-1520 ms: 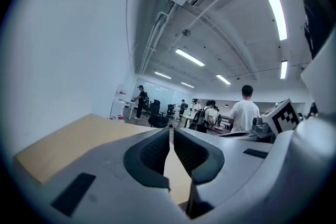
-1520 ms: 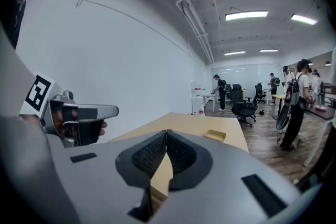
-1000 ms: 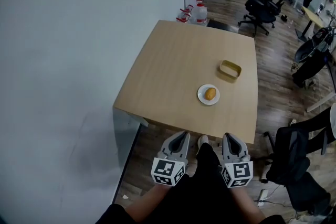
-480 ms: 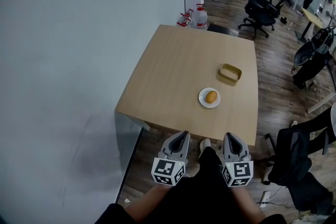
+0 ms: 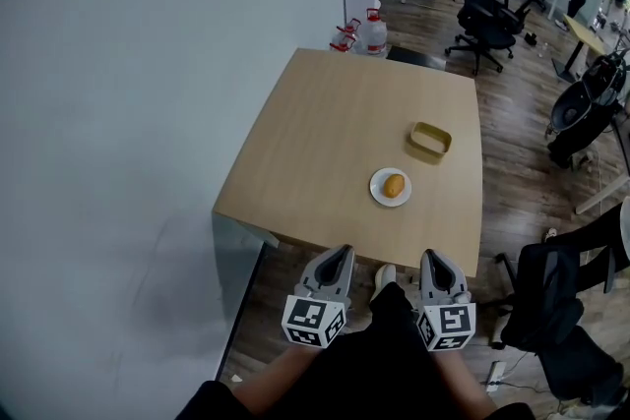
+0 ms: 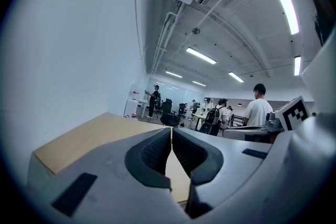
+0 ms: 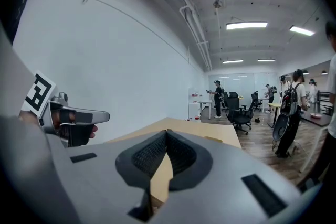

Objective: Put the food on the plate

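the food [image 5: 394, 185], a small golden-brown piece, lies on the white plate [image 5: 376, 180]. the plate sits on the table [image 5: 325, 143] toward its near right corner. a shallow yellow container [image 5: 425, 149] stands just beyond the plate, nearer the right edge and apart from it. so the placing looks done, and the step in hand is, i judge, simply to keep clear.

the left gripper [image 5: 343, 252] and the right gripper [image 5: 430, 257] hover side by side off the table's near edge, well apart from the plate. each has its jaws pressed together with nothing between them.

doing this well means holding both steady off the table and not swinging either across the near edge, where it could nudge the plate. if the food needed recentring, the right gripper is the closer one. spread its jaws first and come in from the near edge.
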`<state>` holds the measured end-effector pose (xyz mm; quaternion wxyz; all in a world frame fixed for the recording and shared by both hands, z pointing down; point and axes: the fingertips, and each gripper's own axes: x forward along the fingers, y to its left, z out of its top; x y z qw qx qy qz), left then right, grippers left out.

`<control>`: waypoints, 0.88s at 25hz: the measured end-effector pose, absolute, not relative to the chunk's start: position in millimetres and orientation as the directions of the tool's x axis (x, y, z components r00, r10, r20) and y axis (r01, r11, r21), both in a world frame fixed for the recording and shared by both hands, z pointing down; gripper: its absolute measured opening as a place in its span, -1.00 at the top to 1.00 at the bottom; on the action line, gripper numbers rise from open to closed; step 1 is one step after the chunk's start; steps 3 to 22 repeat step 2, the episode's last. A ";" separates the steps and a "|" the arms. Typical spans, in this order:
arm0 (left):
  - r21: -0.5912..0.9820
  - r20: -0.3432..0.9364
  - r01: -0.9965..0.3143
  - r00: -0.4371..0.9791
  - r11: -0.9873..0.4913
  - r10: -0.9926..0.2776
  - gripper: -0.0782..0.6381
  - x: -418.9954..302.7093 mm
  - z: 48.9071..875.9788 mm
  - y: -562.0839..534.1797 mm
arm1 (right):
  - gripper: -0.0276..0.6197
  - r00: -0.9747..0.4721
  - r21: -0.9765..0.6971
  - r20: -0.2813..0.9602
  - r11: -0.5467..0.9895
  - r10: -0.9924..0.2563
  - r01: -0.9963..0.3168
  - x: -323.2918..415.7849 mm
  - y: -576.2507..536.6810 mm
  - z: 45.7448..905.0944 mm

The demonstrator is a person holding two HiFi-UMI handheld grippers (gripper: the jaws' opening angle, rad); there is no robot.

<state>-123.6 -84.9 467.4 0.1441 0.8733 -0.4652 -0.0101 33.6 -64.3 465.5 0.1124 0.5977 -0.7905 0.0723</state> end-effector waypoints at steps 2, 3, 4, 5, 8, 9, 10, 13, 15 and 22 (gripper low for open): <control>0.262 0.118 -0.813 0.561 -0.520 -0.819 0.73 -123.3 468.3 -87.1 | 0.73 -0.268 0.021 0.264 0.283 -0.927 -0.959 34.7 -67.3 465.9; 0.262 0.118 -0.813 0.561 -0.520 -0.819 0.73 -123.3 468.3 -87.1 | 0.73 -0.268 0.021 0.264 0.283 -0.927 -0.959 34.7 -67.3 465.9; 0.262 0.118 -0.813 0.561 -0.520 -0.819 0.73 -123.3 468.3 -87.1 | 0.73 -0.268 0.021 0.264 0.283 -0.927 -0.959 34.7 -67.3 465.9; 0.262 0.118 -0.813 0.561 -0.520 -0.819 0.73 -123.3 468.3 -87.1 | 0.73 -0.268 0.021 0.264 0.283 -0.927 -0.959 34.7 -67.3 465.9; 0.262 0.118 -0.813 0.561 -0.520 -0.819 0.73 -123.3 468.3 -87.1 | 0.73 -0.268 0.021 0.264 0.283 -0.927 -0.959 34.7 -67.3 465.9; 0.262 0.118 -0.813 0.561 -0.520 -0.819 0.73 -123.3 468.3 -87.1 | 0.73 -0.268 0.021 0.264 0.283 -0.927 -0.959 34.7 -67.3 465.9; 0.262 0.118 -0.813 0.561 -0.520 -0.819 0.73 -123.3 468.3 -87.1 | 0.73 -0.268 0.021 0.264 0.283 -0.927 -0.959 34.7 -67.3 465.9; 0.262 0.118 -0.813 0.561 -0.520 -0.819 0.73 -123.3 468.3 -87.1 | 0.73 -0.268 0.021 0.264 0.283 -0.927 -0.959 34.7 -67.3 465.9; 0.262 0.118 -0.813 0.561 -0.520 -0.819 0.73 -123.3 468.3 -87.1 | 0.73 -0.268 0.021 0.264 0.283 -0.927 -0.959 34.7 -67.3 465.9; 0.262 0.118 -0.813 0.561 -0.520 -0.819 0.73 -123.3 468.3 -87.1 | 0.73 -0.268 0.021 0.264 0.283 -0.927 -0.959 34.7 -67.3 465.9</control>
